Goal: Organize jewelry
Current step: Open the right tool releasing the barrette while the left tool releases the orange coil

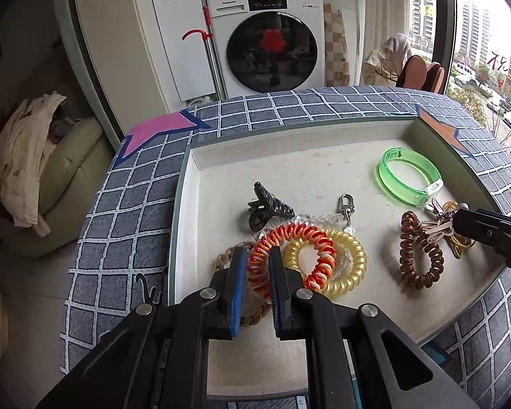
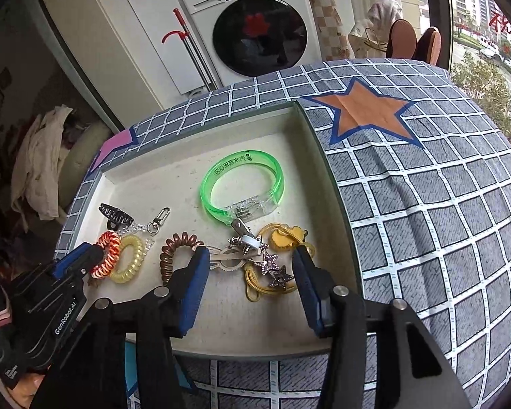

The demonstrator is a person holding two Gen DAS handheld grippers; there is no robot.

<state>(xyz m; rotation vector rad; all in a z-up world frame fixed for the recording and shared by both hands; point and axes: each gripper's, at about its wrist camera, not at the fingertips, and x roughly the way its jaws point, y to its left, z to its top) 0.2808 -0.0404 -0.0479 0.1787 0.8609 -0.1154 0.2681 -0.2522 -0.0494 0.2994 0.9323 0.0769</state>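
A cream tray (image 1: 289, 156) on the checked cloth holds the jewelry. My left gripper (image 1: 257, 254) is shut on an orange-and-white spiral hair tie (image 1: 318, 248), pinching its near-left coil above a braided tan tie (image 1: 225, 255). A yellow spiral tie (image 1: 345, 267) lies under the orange one. My right gripper (image 2: 252, 259) stands open over the tray's right side, with a star clip (image 2: 272, 269), pale snap clips (image 2: 228, 255) and a yellow elastic with a charm (image 2: 286, 238) between its fingers. A brown spiral tie (image 2: 173, 252) touches its left finger. The green bangle (image 2: 243, 184) lies beyond.
A black claw clip (image 1: 267, 209) and a clear-bead keychain with a metal clasp (image 1: 345, 204) lie mid-tray. The cloth carries a pink star (image 1: 160, 129) and an orange star (image 2: 368, 109). A washing machine (image 1: 269, 44) stands behind, a clothes-strewn seat (image 1: 51, 177) to the left.
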